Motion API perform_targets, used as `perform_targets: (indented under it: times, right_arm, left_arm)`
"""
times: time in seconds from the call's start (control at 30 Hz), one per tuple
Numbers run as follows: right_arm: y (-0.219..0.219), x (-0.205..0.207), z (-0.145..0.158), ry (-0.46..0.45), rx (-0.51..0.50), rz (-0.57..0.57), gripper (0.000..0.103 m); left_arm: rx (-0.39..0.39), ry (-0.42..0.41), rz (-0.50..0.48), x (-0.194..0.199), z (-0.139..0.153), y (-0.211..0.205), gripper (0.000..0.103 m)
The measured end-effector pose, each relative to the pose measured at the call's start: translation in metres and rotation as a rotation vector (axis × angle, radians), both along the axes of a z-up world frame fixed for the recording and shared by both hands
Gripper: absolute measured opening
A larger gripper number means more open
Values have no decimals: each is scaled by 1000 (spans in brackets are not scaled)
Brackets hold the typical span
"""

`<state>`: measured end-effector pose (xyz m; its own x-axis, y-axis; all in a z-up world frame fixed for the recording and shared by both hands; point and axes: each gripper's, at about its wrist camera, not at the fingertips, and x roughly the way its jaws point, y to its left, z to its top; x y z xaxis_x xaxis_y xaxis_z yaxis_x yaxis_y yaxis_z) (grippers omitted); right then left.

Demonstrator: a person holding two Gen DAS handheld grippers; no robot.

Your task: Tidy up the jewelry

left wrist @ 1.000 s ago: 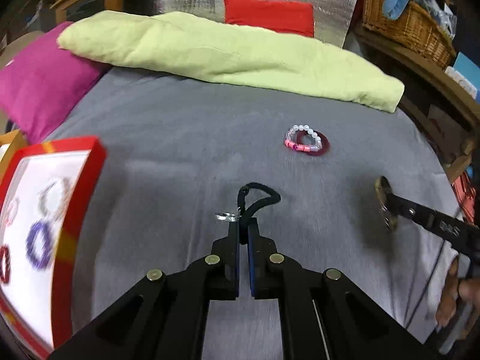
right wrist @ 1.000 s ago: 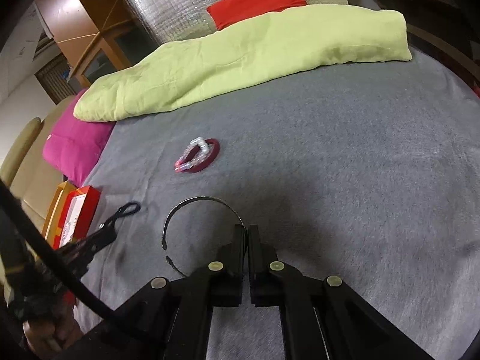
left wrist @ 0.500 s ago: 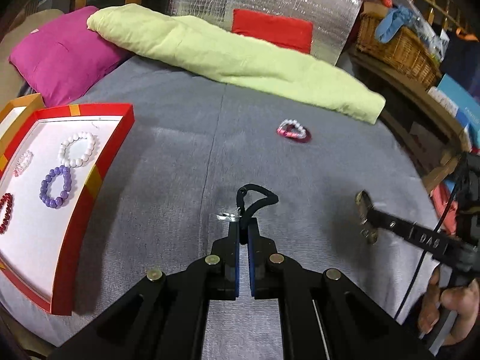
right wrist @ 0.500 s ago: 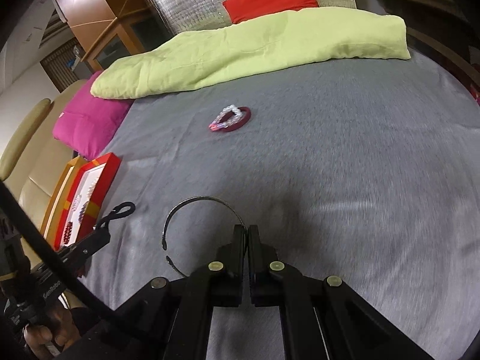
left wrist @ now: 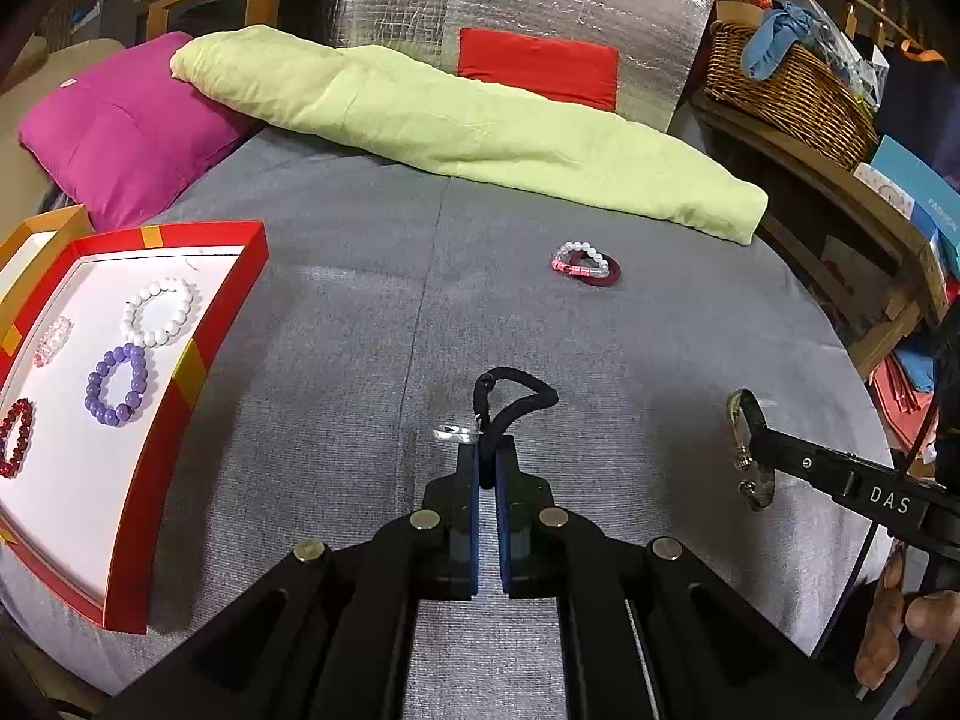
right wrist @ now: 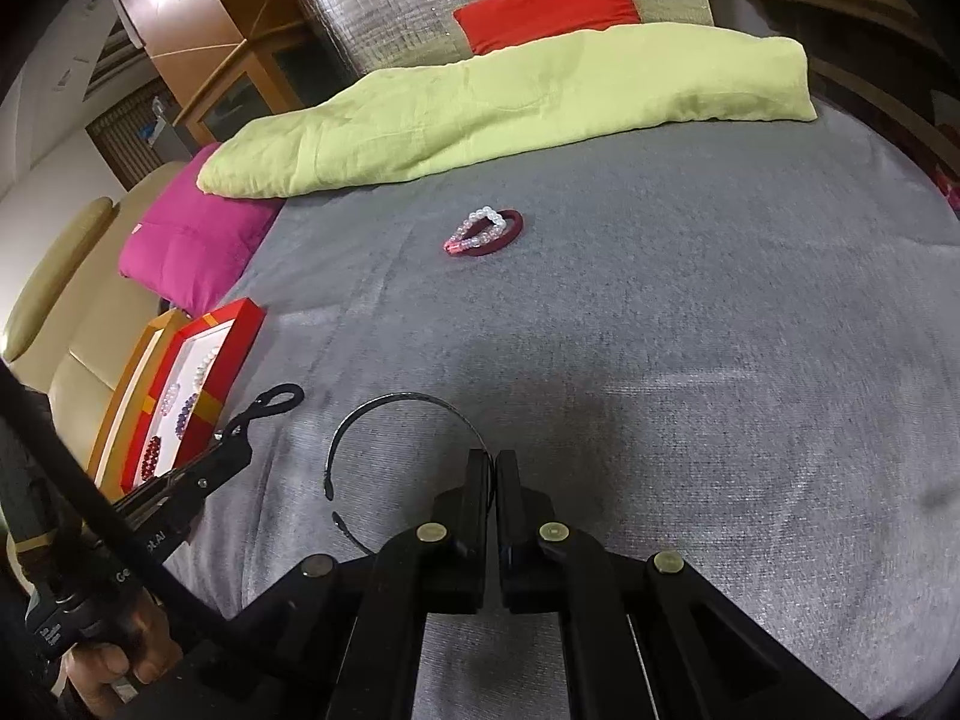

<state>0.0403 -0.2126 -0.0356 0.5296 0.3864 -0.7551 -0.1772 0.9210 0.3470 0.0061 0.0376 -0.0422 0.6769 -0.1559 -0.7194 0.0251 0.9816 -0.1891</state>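
Left gripper (left wrist: pixel 487 450) was clenched on a black cord bracelet (left wrist: pixel 510 399), loop sticking forward out of the fingertips, long axis running away from the camera toward the far edge of the grey bed cover (left wrist: pixel 360 312). A small silver charm (left wrist: pixel 454 434) hung off the cord just left of the tips. Seen from the right wrist view, the cord loop (right wrist: pixel 273 401) was held above the cover near the left edge.

Right gripper (right wrist: pixel 495 462) was clamped on a thin dark open bangle (right wrist: pixel 396 420), arc curving up and left from the tips, open ends facing back toward the camera. In the left wrist view the same bangle (left wrist: pixel 747 450) showed edge-on, standing roughly upright at the tip of the right tool, near the right edge.

Red tray (left wrist: pixel 198 324) sat at the left edge, holding a white bead bracelet (left wrist: pixel 159 312), purple bead bracelet (left wrist: pixel 115 384), dark red bead bracelet (left wrist: pixel 15 435) and a small pale pink one (left wrist: pixel 53 341), all apart except white and purple, which touched.

Bracelet pile (left wrist: pixel 585 261), clear beads over a maroon ring, lay mid-cover, well apart from both tools, near the green pillow (left wrist: pixel 456 126). Magenta cushion (left wrist: pixel 120 126) sat at the far left corner.
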Motion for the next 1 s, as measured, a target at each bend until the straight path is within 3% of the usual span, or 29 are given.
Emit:
perform_targets:
  times: [1.0]
  right_arm:
    - [-9,2,-13,16,10,-20,3]
  left_arm:
    - [41,11,-5,2,-2,-5,5]
